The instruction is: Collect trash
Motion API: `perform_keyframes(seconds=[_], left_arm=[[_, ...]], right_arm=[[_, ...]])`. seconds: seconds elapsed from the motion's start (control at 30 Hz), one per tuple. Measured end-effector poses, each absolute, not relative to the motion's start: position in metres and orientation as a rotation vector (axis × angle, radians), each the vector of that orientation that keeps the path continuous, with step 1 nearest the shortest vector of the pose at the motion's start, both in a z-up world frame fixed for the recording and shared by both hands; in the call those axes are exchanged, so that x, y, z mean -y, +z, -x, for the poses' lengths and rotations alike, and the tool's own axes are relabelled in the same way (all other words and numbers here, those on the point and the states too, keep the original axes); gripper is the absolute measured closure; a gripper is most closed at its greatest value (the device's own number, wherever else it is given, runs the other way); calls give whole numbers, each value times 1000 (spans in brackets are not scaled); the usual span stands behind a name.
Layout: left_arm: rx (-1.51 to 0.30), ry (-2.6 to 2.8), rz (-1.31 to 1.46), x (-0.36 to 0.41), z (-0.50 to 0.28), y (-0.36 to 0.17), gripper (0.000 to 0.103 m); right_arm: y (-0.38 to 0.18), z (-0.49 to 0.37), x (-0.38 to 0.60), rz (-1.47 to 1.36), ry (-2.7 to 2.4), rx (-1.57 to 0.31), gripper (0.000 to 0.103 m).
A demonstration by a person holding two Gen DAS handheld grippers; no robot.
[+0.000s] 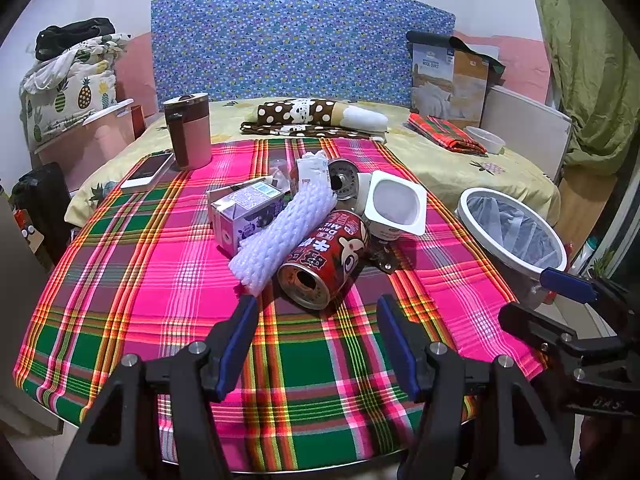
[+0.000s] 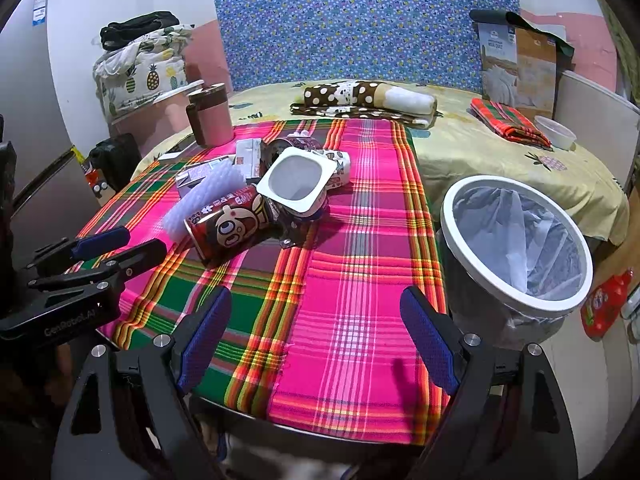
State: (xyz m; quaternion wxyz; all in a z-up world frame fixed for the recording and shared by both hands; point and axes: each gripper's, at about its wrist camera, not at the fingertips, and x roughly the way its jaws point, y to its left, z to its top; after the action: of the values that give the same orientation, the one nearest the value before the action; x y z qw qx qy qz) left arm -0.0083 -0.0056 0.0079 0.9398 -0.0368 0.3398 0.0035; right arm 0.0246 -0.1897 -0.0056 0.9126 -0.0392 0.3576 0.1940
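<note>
The red can [image 1: 324, 258] lies just beyond the left gripper [image 1: 316, 312]; both grippers' jaws gape empty.

Glossy metal can [image 1: 326, 258], woven tablecloth [image 1: 160, 280]

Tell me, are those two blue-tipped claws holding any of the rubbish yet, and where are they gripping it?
Nothing is held. The left gripper and right gripper both hang open over the plaid cloth, short of the red can.
</note>
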Motion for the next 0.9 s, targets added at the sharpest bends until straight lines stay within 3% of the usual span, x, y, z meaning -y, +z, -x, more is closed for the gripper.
perform_keyframes(seconds=[0.9], left_arm=[[-695,-2,76,6,7,4,40]], right_arm=[[-8,-25,192,79,399,-745,16]])
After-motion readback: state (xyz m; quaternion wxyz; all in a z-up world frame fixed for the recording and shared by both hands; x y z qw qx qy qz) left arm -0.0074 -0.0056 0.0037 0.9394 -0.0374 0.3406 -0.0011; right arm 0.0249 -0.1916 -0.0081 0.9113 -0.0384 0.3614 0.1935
